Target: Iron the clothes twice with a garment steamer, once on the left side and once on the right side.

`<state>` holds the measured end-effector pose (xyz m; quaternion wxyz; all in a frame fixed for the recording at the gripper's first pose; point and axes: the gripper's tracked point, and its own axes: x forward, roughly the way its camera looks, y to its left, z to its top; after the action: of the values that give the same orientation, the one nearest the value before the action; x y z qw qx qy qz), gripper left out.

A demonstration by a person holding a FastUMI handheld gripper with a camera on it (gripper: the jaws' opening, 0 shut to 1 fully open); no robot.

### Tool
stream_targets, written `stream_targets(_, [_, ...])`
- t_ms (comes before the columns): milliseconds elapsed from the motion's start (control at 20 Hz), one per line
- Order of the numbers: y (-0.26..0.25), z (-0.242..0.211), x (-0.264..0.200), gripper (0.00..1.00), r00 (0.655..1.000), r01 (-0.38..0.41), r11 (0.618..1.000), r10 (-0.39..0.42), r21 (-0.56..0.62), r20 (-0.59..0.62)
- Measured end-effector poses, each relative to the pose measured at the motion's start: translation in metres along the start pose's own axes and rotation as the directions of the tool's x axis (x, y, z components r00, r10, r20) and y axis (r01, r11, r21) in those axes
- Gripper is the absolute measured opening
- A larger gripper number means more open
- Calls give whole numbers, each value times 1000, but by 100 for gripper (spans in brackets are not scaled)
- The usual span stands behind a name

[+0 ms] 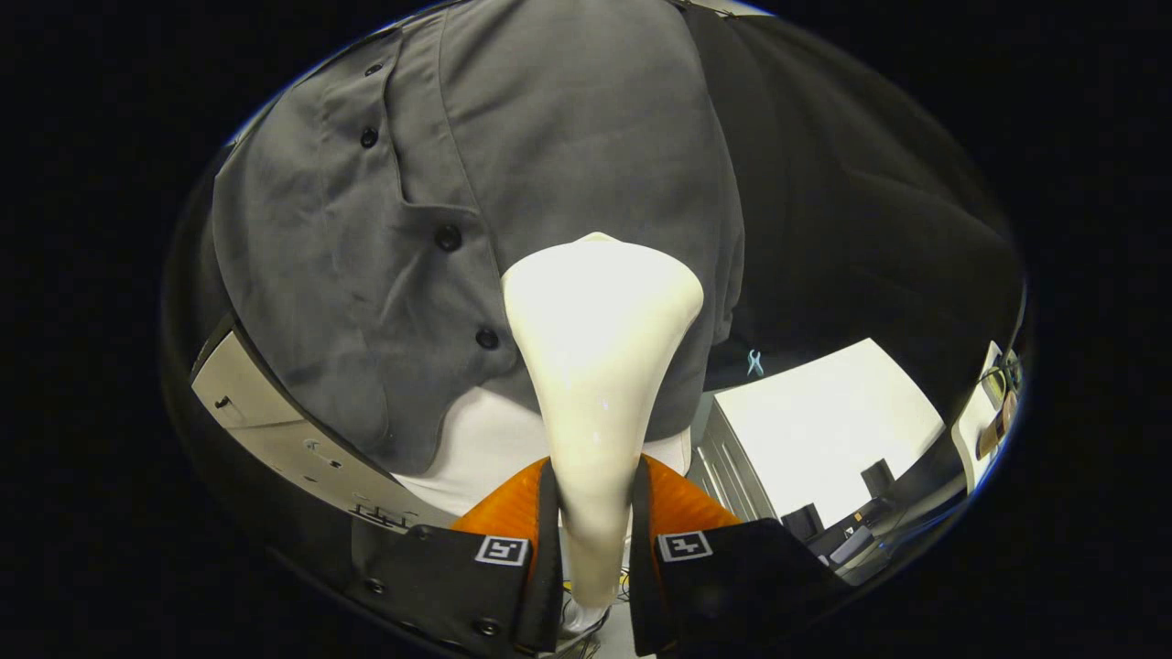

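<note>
I have the gripper [593,513] clenched on the handle of the cream-coloured steamer [600,366]; both orange-backed fingers [513,503] press its narrow neck from either side, low down where the handle is slimmest. I judge that grip point sensible: it leaves the wide head free and well ahead of the fingers.

The steamer head points away from me at the grey shirt [513,183], which hangs directly beyond the fingers. The head overlaps the shirt's lower part, just to the right of the row of dark buttons [448,238]. Whether the head's face touches the cloth I cannot tell, since only its back shows.

The shirt hangs over something white [485,439], visible below its hem; I take that to be a form or board that keeps the cloth flat for steaming. Creases remain in the cloth left of the buttons.

To the right stands a white table [824,430] with small dark items at its near edge, well apart from the work.

My judgement: a pass on the shirt's right-hand portion is in hand, near the hem. How much of the two passes is complete cannot be established from here. The main risk is the handle slipping or twisting in the fingers.
</note>
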<state>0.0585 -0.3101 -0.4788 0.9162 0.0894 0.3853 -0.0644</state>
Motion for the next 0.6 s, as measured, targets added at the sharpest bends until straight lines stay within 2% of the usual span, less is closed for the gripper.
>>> stream_targets(600, [-11, -50, 16, 38, 996, 30, 999, -28, 31, -80])
